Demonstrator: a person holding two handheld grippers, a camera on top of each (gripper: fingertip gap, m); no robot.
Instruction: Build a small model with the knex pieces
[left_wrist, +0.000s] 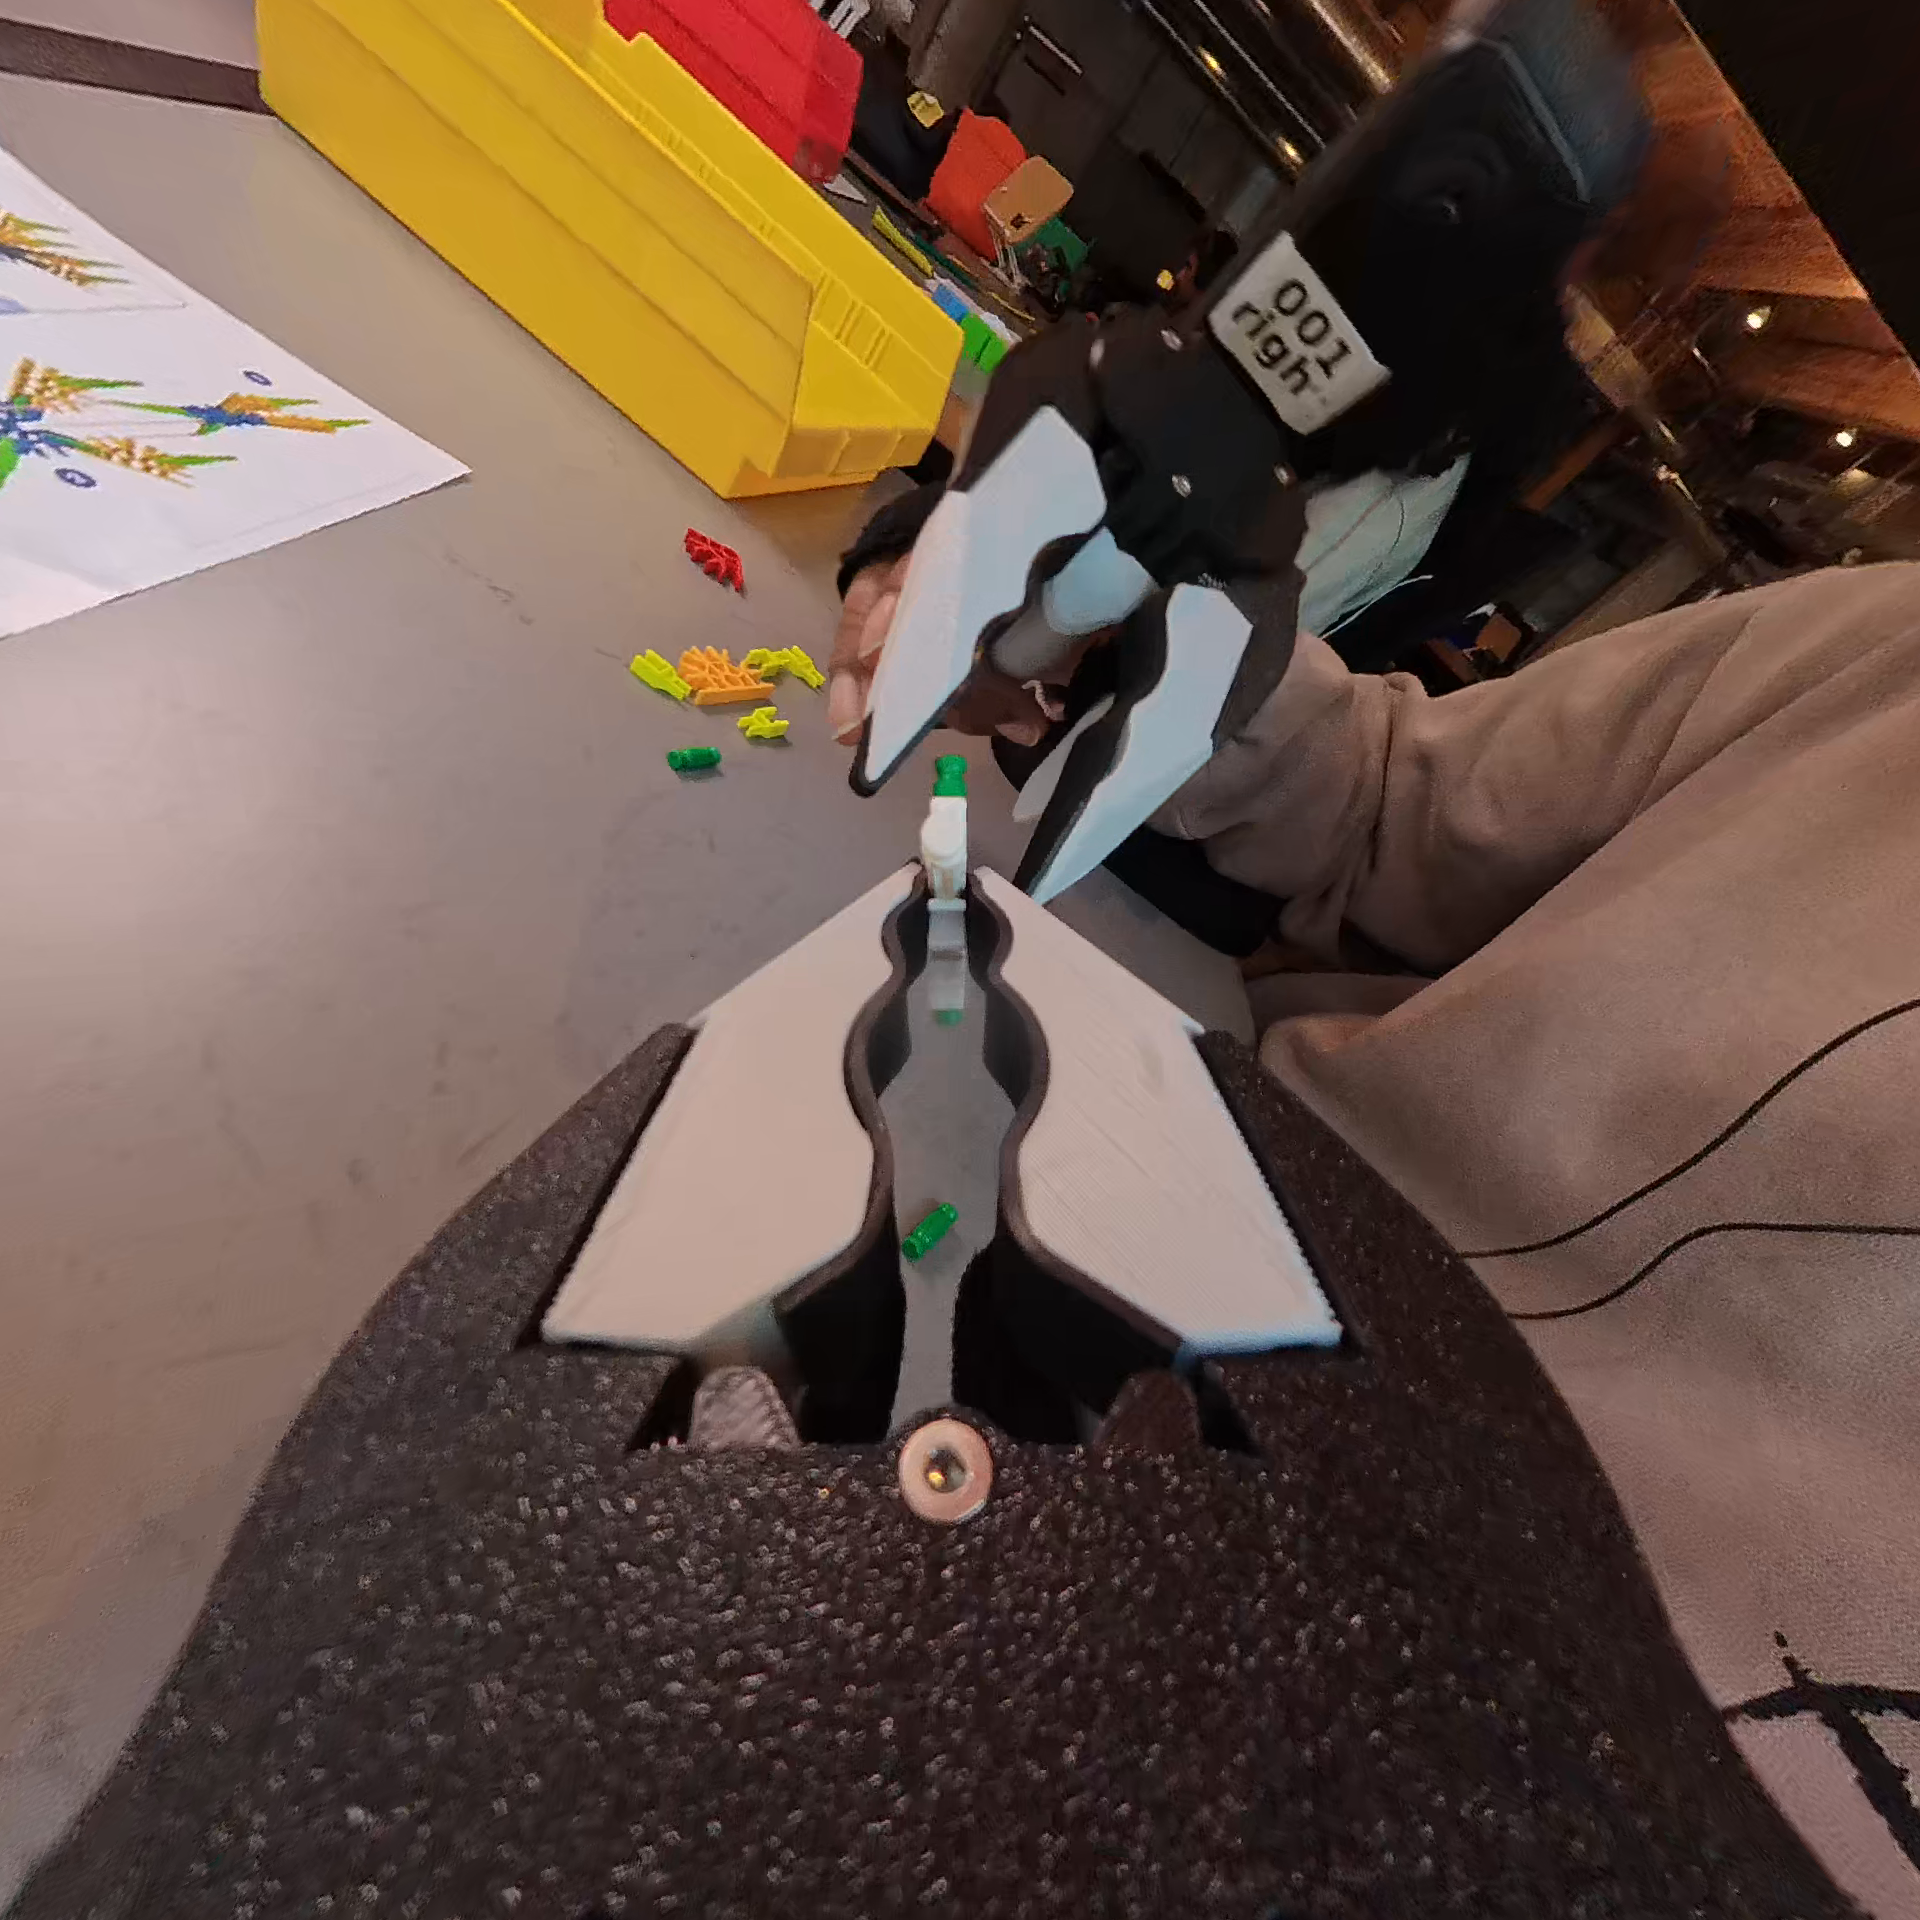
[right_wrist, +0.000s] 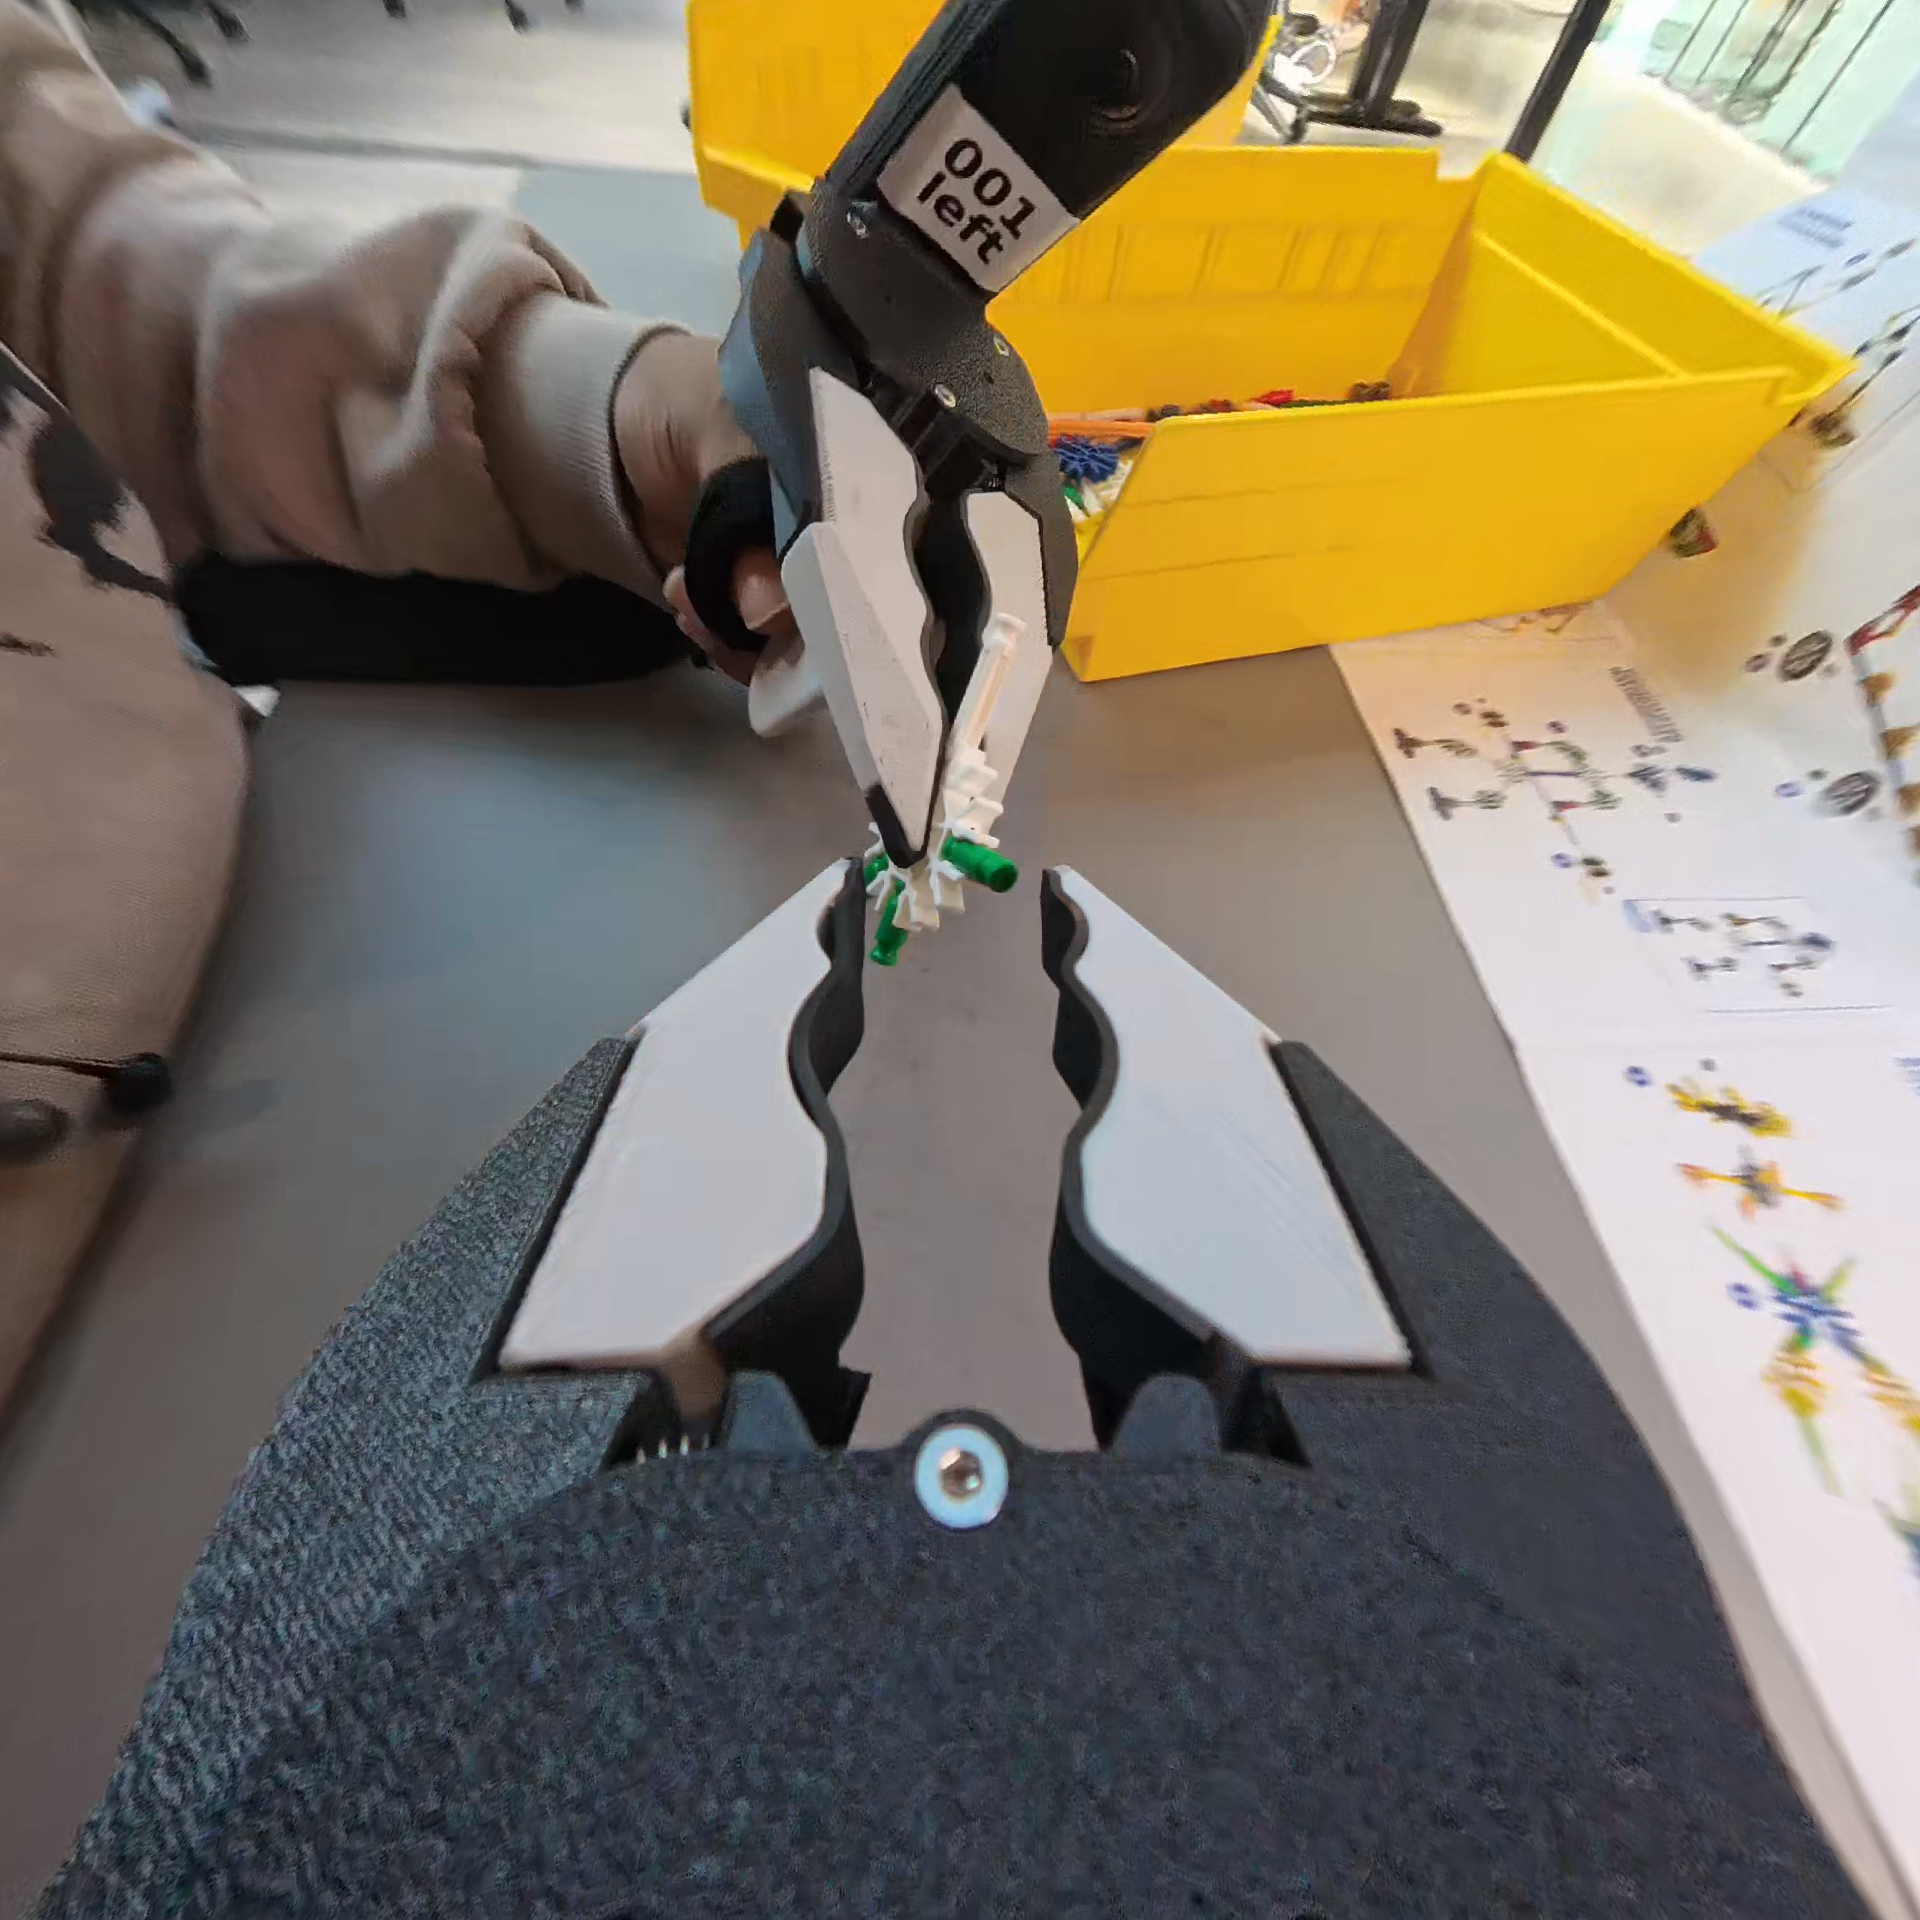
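Observation:
My left gripper (left_wrist: 945, 883) is shut on a small white rod-and-connector assembly (left_wrist: 943, 842), with a green peg (left_wrist: 949, 774) sticking out past its tips. In the right wrist view the left gripper (right_wrist: 935, 831) comes down from above. It pinches the white rod (right_wrist: 982, 707), which ends in a white snowflake connector (right_wrist: 925, 888) with green pegs (right_wrist: 977, 857) plugged in. My right gripper (right_wrist: 951, 883) is open and empty, its fingertips on either side of that connector, the left tip close to it. It also shows in the left wrist view (left_wrist: 948, 836), open around the assembly's tip.
A yellow bin (right_wrist: 1351, 499) of mixed parts stands behind, also in the left wrist view (left_wrist: 623, 229), with a red bin (left_wrist: 748, 62) beyond. A printed instruction sheet (right_wrist: 1662, 935) lies alongside. Loose red (left_wrist: 715, 556), orange-yellow (left_wrist: 722, 675) and green (left_wrist: 693, 758) pieces lie on the grey table (left_wrist: 312, 935). Another green peg (left_wrist: 928, 1231) lies below my left fingers. Left and right tips are no more than a few centimetres apart.

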